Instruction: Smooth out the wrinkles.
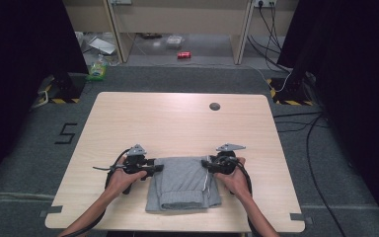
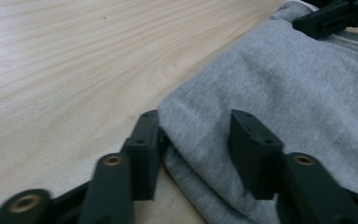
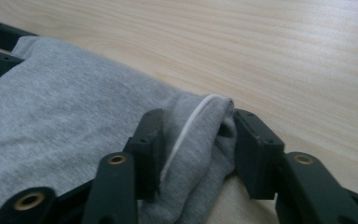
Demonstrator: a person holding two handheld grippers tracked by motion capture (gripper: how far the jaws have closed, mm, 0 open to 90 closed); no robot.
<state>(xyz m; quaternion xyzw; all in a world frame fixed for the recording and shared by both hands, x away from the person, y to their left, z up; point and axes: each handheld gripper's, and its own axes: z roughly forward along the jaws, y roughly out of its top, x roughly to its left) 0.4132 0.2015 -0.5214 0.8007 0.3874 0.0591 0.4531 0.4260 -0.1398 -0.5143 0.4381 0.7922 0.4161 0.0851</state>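
A folded grey garment (image 1: 182, 182) with a white drawstring lies near the front edge of the wooden table (image 1: 177, 118). My left gripper (image 1: 157, 168) sits at its far left corner and my right gripper (image 1: 206, 164) at its far right corner, each held in a hand. In the left gripper view the jaws (image 2: 193, 126) straddle the garment (image 2: 284, 79) corner and press on the fabric. In the right gripper view the jaws (image 3: 193, 123) pinch a raised fold of the garment (image 3: 74, 107) with the white cord running through it.
A dark round cap (image 1: 214, 106) is set in the far part of the table. Bare wood lies beyond the garment. On the floor behind are a red can (image 1: 184, 55), a green bottle (image 1: 97, 69) and cables (image 1: 296, 123) at the right.
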